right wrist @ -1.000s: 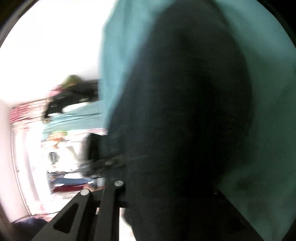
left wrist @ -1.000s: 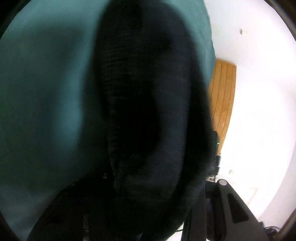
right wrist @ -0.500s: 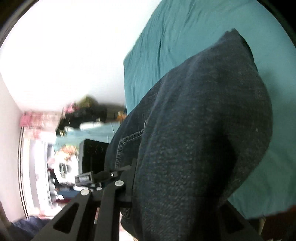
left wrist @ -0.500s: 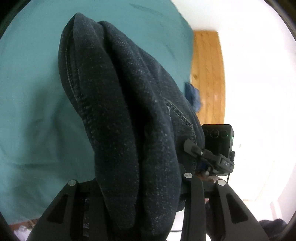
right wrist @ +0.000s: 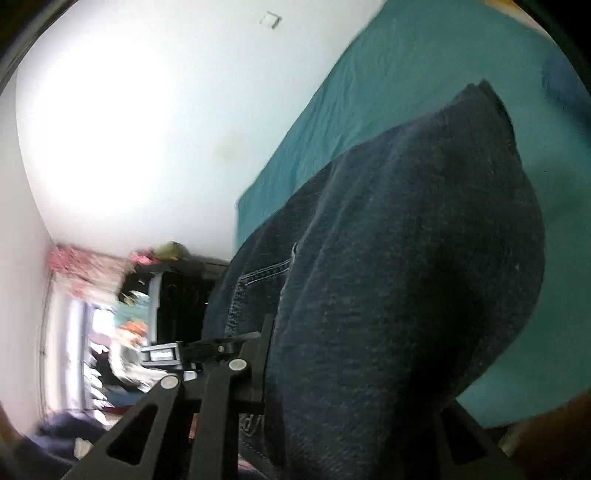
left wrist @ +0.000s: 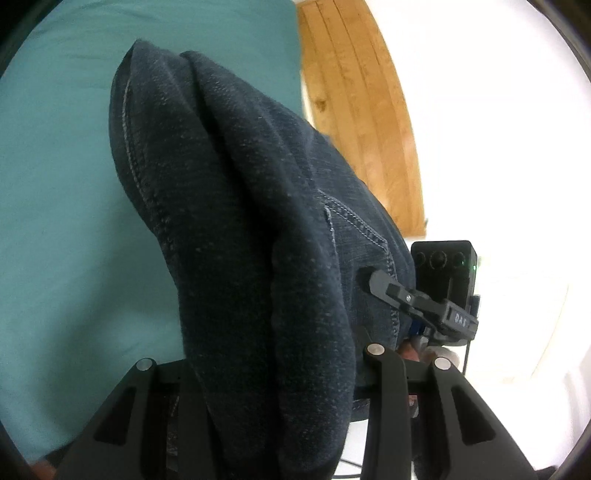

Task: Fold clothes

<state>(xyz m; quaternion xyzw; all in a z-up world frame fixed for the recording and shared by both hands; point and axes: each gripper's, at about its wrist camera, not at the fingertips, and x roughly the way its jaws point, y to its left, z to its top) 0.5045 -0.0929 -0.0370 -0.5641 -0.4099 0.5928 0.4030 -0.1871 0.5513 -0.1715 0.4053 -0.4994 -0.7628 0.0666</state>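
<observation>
Headboard (left wrist: pixel 364 110) leftward only — shelves (right wrist: pixel 110 325) rightward.

Teal bedsheet (left wrist: pixel 74 192) covers the bed, filling the left of the left wrist view and the upper right of the right wrist view. Wooden slatted headboard (left wrist: pixel 365 110) stands against an overexposed white wall (left wrist: pixel 498 129). Right wrist view: plain white wall (right wrist: pixel 147 129) with a small square plate (right wrist: pixel 269 19), blurred dark shelving with clutter (right wrist: pixel 177 288) lower left.
</observation>
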